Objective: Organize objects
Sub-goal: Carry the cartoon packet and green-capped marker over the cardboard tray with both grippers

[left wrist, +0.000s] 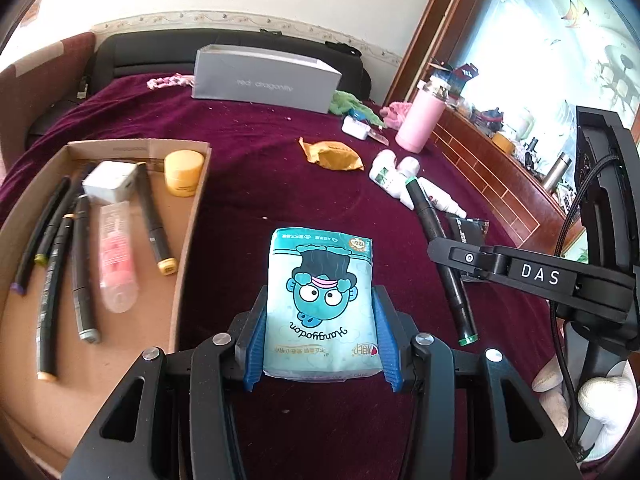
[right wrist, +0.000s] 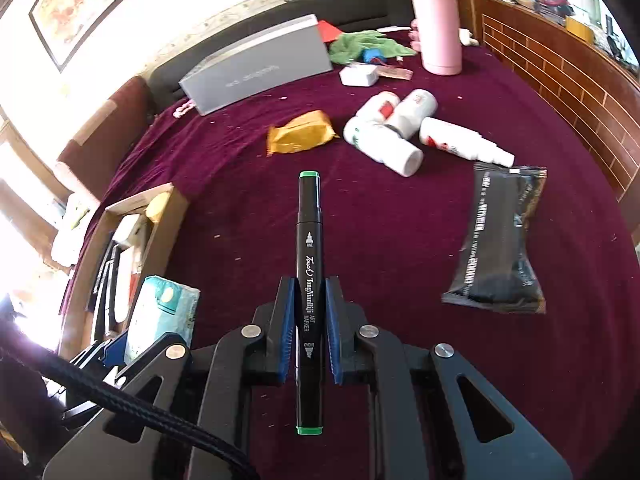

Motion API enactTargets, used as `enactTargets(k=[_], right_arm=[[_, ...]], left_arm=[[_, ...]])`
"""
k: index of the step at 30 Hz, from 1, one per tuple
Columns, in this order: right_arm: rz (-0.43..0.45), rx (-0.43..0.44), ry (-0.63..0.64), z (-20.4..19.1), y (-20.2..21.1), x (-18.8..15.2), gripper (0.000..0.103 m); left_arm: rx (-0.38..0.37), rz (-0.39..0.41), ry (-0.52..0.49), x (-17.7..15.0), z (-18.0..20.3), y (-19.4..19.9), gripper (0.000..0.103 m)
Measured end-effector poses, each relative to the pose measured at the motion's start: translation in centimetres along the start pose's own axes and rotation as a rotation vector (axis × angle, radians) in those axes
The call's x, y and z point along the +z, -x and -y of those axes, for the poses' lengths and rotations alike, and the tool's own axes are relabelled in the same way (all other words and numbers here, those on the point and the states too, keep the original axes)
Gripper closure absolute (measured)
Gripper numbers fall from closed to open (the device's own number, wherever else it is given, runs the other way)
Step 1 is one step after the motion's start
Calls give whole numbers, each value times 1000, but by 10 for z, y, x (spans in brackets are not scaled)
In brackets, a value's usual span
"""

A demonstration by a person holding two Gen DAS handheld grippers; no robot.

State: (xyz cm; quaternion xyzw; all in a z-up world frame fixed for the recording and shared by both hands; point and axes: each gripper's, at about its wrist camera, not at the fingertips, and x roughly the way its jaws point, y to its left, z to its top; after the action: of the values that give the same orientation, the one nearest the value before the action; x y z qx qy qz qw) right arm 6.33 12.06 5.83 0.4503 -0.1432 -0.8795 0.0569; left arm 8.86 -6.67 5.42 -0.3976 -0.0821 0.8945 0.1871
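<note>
Black-bodied and green-capped at both ends, the art marker point(right wrist: 309, 280) is clamped at mid-length by the right tool point(right wrist: 309, 328), above the maroon bed cover point(right wrist: 400, 240); its long axis runs near to far. The left tool point(left wrist: 320, 344) grips a pale blue tissue pack point(left wrist: 322, 300) printed with a cartoon face, just right of the cardboard tray point(left wrist: 192, 216).

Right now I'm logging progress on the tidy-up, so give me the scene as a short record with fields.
left gripper: shut on blue tissue pack
right gripper: shut on green-capped marker
cardboard tray: holds markers, yellow jar, white box, pink tube
loose on maroon cloth: white bottles, black pouch, yellow packet, pink flask
</note>
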Motion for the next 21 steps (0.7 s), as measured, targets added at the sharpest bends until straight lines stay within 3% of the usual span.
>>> enactTargets(k=[21], right_arm=[[-20, 88, 184, -109, 6, -14, 90]], left_arm=[[87, 107, 115, -6, -75, 59, 62]])
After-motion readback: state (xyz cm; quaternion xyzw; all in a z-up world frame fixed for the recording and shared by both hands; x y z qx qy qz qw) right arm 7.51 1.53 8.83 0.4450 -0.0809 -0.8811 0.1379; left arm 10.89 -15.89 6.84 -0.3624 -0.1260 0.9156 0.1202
